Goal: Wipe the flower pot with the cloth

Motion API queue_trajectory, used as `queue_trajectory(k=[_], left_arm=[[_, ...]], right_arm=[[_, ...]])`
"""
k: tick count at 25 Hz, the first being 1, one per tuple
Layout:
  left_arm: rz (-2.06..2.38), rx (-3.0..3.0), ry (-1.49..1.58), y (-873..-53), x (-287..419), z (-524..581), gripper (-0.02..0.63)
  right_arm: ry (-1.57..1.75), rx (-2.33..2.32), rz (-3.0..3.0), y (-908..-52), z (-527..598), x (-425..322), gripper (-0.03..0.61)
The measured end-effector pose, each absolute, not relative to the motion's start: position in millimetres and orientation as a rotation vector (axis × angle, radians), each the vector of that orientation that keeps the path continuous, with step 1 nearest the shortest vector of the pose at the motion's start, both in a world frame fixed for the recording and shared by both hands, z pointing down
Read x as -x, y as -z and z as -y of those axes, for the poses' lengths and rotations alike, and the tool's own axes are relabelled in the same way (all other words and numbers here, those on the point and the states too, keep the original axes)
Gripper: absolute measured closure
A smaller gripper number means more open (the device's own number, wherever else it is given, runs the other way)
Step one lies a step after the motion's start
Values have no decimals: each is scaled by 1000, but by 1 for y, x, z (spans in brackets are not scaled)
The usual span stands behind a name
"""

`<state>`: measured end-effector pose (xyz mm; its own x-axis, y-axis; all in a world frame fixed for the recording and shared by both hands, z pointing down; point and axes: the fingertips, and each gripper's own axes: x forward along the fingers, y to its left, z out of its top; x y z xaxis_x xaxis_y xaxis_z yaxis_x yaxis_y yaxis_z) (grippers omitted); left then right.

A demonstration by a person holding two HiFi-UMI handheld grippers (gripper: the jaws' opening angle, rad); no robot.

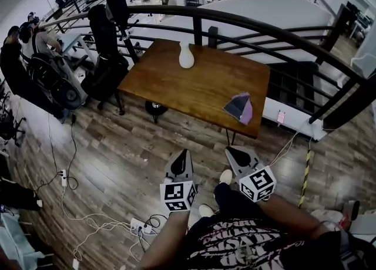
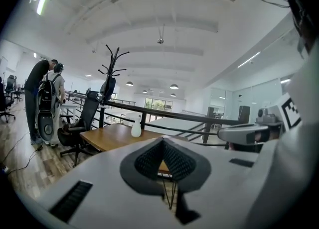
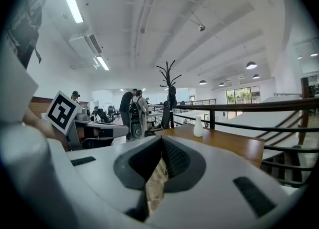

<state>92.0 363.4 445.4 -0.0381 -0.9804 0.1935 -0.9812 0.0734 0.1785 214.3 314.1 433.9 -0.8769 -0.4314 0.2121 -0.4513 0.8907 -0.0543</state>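
A white vase-shaped flower pot (image 1: 186,56) stands upright at the far edge of the brown wooden table (image 1: 194,87). A folded purple and dark cloth (image 1: 239,108) lies near the table's front right corner. Both grippers hang in front of the table over the floor, well short of it. My left gripper (image 1: 183,154) and my right gripper (image 1: 231,151) are shut with nothing between the jaws. The left gripper view shows the flower pot (image 2: 136,128) far off beyond my left gripper (image 2: 162,142). The right gripper view shows the flower pot (image 3: 198,127) beyond my right gripper (image 3: 162,139). The cloth is hidden in both.
A black curved railing (image 1: 252,28) runs behind and right of the table. A black office chair (image 1: 106,69) and a coat stand (image 2: 110,73) are at its left end. Cables and a power strip (image 1: 138,225) lie on the wood floor. People (image 2: 42,98) stand far left.
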Motion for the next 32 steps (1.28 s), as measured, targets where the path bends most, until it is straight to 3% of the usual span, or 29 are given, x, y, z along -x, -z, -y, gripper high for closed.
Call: queue_trajectory(k=[14,22,32], left_arm=[[2049,-1892,-110,-490,-34,-201,615],[1916,-1944,-212,-523,-60,-75,615],[1701,-2052,-346,-560,-74,16,615]], right_arm=[[-244,-698,2829,-474,-124,-163,580],[-326,-786,2694,-516,-10,-195,580],[-411,-895,2491,-566,45,-209,578]])
